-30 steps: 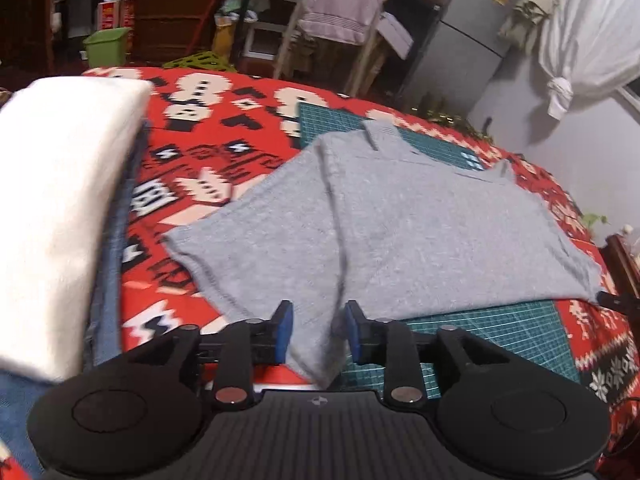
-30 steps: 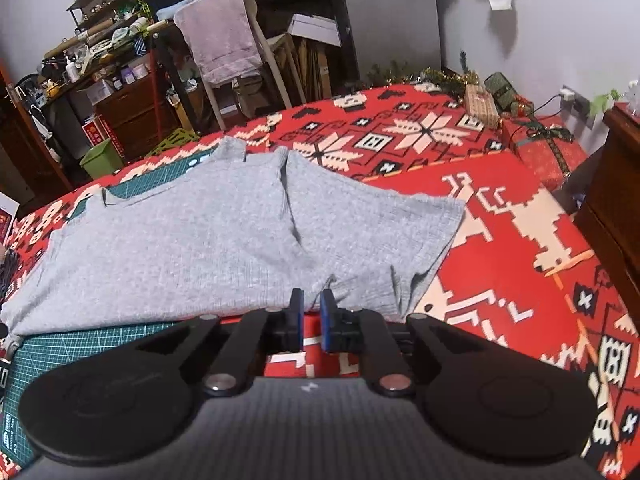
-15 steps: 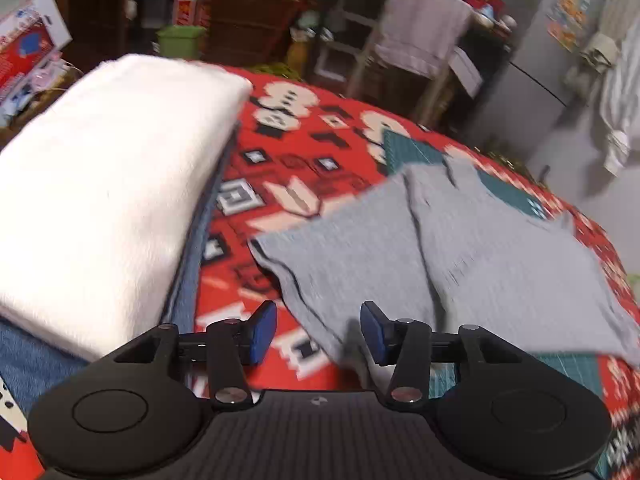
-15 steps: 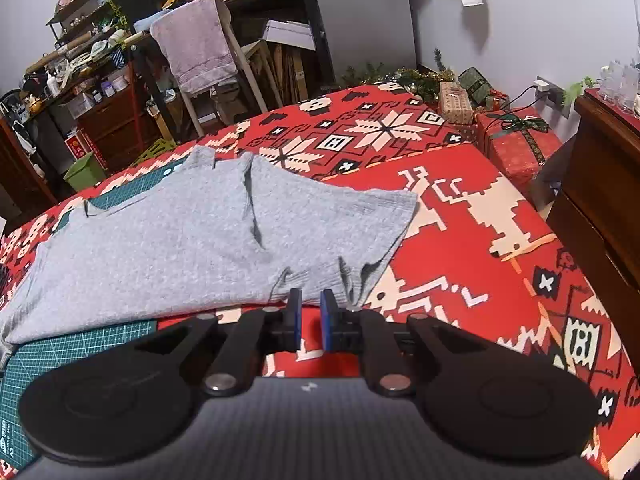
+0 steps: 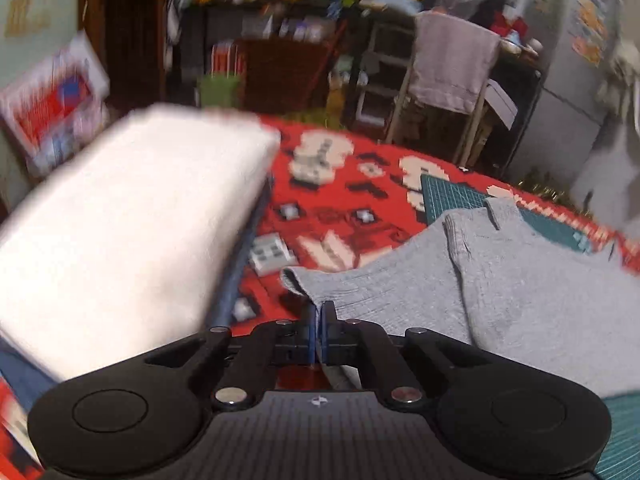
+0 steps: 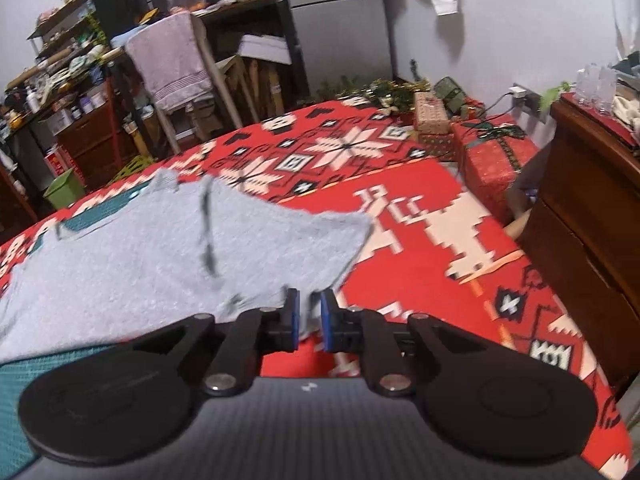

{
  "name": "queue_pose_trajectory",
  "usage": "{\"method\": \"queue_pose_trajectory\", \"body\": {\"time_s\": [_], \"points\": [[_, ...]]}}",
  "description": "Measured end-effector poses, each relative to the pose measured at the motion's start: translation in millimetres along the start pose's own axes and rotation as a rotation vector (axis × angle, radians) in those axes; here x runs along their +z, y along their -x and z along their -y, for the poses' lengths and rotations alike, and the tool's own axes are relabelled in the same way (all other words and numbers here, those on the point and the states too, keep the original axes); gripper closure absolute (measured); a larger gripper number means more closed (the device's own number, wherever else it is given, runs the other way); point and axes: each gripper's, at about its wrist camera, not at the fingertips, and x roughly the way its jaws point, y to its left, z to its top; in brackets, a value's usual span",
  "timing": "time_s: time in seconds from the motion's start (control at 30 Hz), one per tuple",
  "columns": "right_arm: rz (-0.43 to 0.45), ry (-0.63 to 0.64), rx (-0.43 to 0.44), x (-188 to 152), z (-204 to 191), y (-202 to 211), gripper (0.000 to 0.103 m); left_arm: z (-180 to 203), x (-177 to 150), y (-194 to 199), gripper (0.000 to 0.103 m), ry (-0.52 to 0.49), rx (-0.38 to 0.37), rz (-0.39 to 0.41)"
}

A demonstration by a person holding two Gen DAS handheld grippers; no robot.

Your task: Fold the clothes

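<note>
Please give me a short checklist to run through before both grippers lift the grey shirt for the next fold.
1. Left gripper shut on the grey shirt edge: ok, fingers closed with cloth between them.
2. Right gripper holding the grey shirt: cannot tell; a small gap shows between its fingers, with cloth in it.
3. Fold path clear of the white folded stack: ok, it lies to the left, apart from the shirt.
4. Shirt lying flat: not ok, a crease runs down its middle.
5. Bare red blanket to the right: ok.
</note>
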Motion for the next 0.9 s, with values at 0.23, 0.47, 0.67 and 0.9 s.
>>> {"method": "queue_pose_trajectory", "body": {"time_s": [0.23,0.47,0.67,0.9], "points": [[0.042,-0.012,-0.052,17,18,-24,0.070,-6,-1,-9,0.100,-0.005,-0.003,-0.036],[0.043,-0.001,-0.053,34,22,-64,0.070,-8,2,-8,0.100,-0.002,-0.007,-0.034],[0.051,0.058,-0.110,39,14,-72,0.103,-9,3,-8,0.100,-0.015,0.002,-0.038],[0.055,0.070,-0.150,40,21,-80,0.102,-4,1,-13,0.100,-0.059,0.022,-0.054]]}}
